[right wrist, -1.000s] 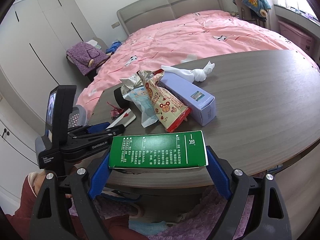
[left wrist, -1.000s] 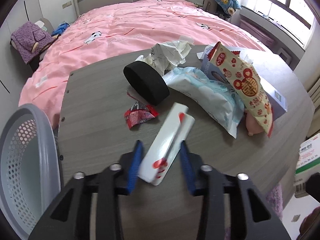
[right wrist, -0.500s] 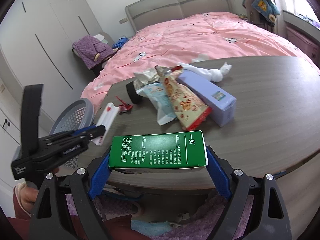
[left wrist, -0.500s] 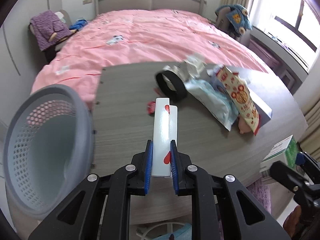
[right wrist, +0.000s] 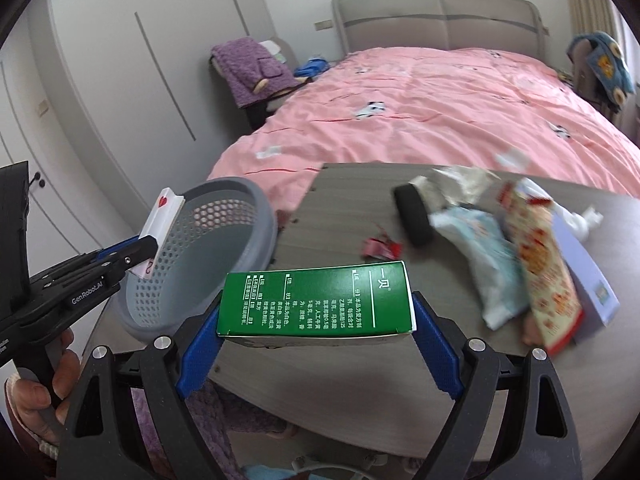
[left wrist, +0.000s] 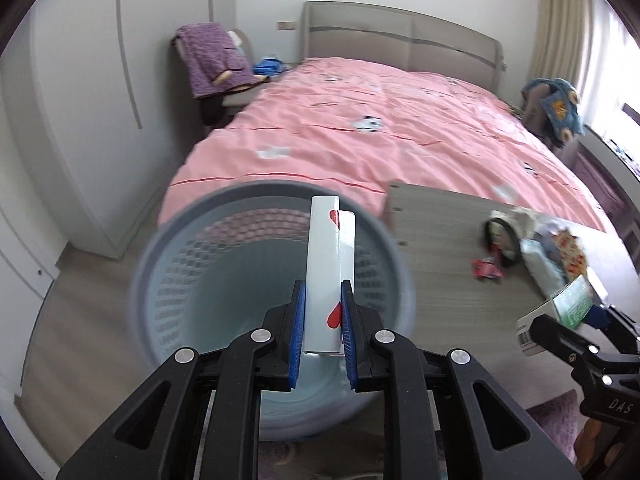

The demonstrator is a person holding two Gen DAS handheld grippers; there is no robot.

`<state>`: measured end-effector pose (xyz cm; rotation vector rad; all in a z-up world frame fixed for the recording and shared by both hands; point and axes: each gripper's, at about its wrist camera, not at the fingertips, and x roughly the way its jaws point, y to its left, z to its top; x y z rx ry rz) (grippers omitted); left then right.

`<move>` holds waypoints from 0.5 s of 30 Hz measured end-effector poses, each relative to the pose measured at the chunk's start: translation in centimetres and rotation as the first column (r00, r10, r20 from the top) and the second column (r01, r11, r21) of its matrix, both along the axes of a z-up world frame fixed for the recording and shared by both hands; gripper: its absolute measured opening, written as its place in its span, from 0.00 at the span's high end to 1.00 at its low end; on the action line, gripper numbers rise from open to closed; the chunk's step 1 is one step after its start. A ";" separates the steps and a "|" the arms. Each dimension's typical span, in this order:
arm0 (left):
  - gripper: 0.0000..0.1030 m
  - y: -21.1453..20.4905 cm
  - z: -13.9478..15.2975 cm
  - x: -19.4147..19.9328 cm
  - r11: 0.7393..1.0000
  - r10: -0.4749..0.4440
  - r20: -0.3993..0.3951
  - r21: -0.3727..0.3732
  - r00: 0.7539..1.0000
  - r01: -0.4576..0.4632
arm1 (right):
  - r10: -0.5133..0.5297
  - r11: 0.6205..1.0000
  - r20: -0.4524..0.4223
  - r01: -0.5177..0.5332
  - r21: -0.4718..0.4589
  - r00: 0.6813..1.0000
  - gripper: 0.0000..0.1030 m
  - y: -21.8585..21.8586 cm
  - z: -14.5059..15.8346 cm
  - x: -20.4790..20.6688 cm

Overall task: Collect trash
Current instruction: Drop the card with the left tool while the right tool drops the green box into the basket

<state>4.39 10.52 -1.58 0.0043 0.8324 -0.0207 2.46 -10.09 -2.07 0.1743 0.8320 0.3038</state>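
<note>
In the left wrist view, the left gripper (left wrist: 322,328) has its blue pads pressed against both long sides of a white carton with red hearts (left wrist: 329,264), which stands up out of the jaws with its lower end pinched and its upper end free. It is held directly in front of the open mouth of the grey mesh basket (left wrist: 192,248), apparently so that letting go would drop it straight inside; the basket sits just beside the near corner of the wooden table (left wrist: 440,280), handy for both arms. Further along the table lie a small red wrapper (left wrist: 486,270), a black ring (left wrist: 500,240) and a heap of packets, well apart from these fingers. In the right wrist view, the right gripper (right wrist: 316,344) is clamped on the two short ends of a green box (right wrist: 316,304), which lies flat and crosswise between the pads, printed face up. It hangs over the table's near edge, with the basket (right wrist: 224,188) off to its left, probably awaiting its turn. Here the carton (right wrist: 160,220) shows at the basket's rim, tilted, whether over the opening or just outside it I cannot tell. A snack bag (right wrist: 540,264), a pale blue pouch (right wrist: 480,256) and a lilac box (right wrist: 588,272) are yet to be collected.
</note>
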 end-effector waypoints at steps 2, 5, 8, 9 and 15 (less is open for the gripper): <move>0.84 1.8 -0.3 0.3 0.999 0.040 -0.011 0.019 0.999 -0.040 | 0.032 0.999 0.003 -0.032 -0.013 0.999 0.18 1.7 0.1 1.0; 0.84 4.1 -1.1 0.8 0.997 0.074 -0.030 0.002 0.997 -0.074 | 0.080 0.997 -0.005 -0.080 -0.023 0.997 0.18 4.2 -0.2 2.6; 0.84 5.9 -1.9 1.5 0.995 0.097 -0.051 -0.006 0.994 -0.097 | 0.121 0.992 -0.024 -0.122 -0.031 0.992 0.18 6.6 -0.8 4.1; 0.84 6.4 -2.2 1.7 0.995 0.103 -0.057 -0.009 0.993 -0.104 | 0.131 0.991 -0.029 -0.132 -0.032 0.991 0.18 7.1 -1.0 4.5; 0.84 8.4 -3.4 2.8 0.990 0.139 -0.083 -0.023 0.987 -0.141 | 0.186 0.981 -0.050 -0.188 -0.044 0.981 0.18 10.2 -1.6 6.8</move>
